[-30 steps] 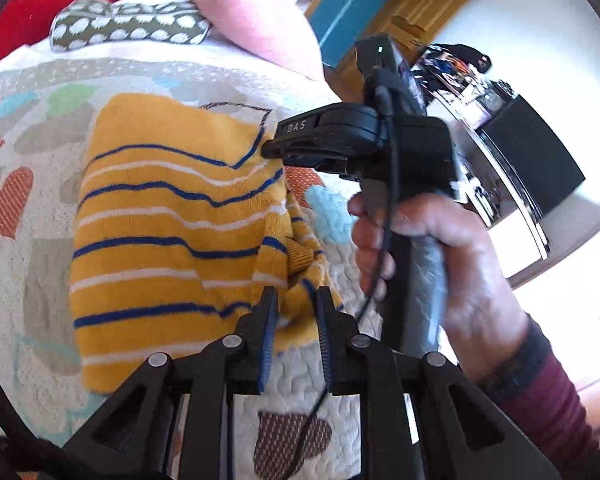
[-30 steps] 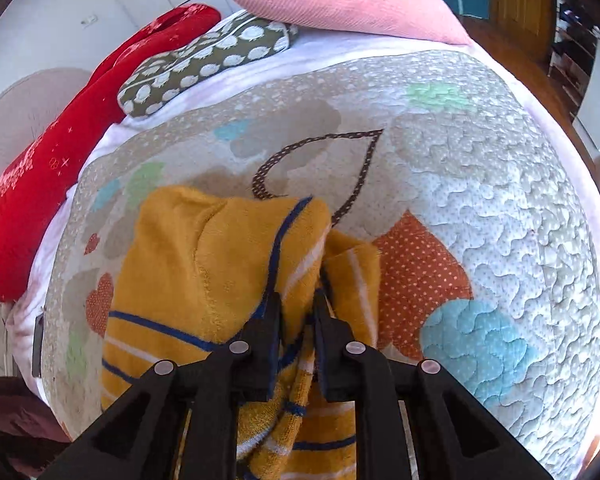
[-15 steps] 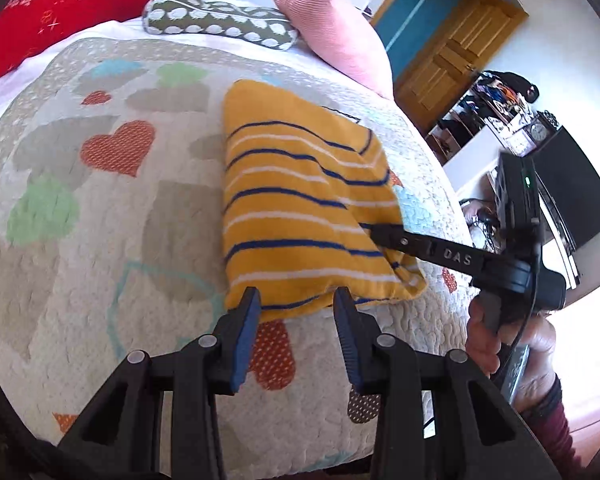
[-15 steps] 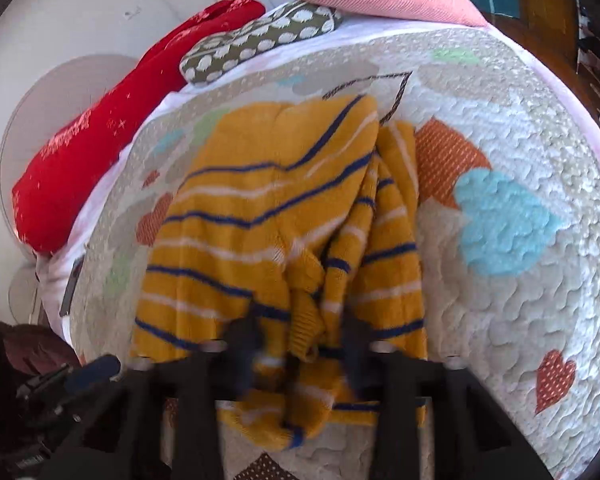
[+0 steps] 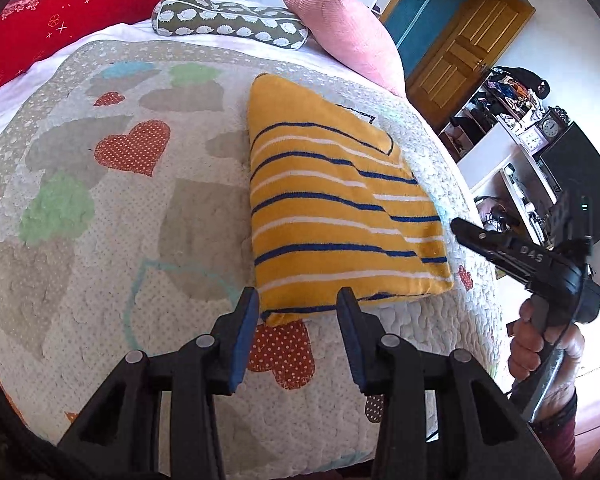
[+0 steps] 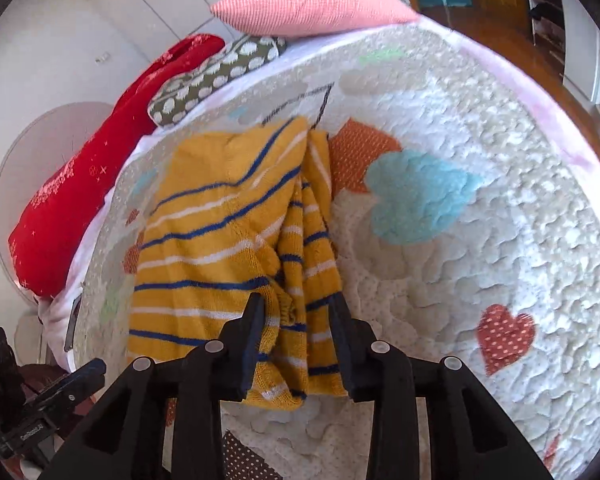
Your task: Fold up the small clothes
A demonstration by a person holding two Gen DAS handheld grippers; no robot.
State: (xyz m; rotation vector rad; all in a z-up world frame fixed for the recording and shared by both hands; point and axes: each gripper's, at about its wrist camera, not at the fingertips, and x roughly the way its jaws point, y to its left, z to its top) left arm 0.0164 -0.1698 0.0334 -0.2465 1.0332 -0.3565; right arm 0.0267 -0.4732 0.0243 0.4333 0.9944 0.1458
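Folded yellow striped garment on heart-patterned quilt, left tongs opening, nothing gripped

Bright daylight; white tiled wall, wooden door, teal panel, white shelving with small clock, wood floor.

Garment: I see the folded sweater on the quilt.
Pillows: behind it, at the bed's head.
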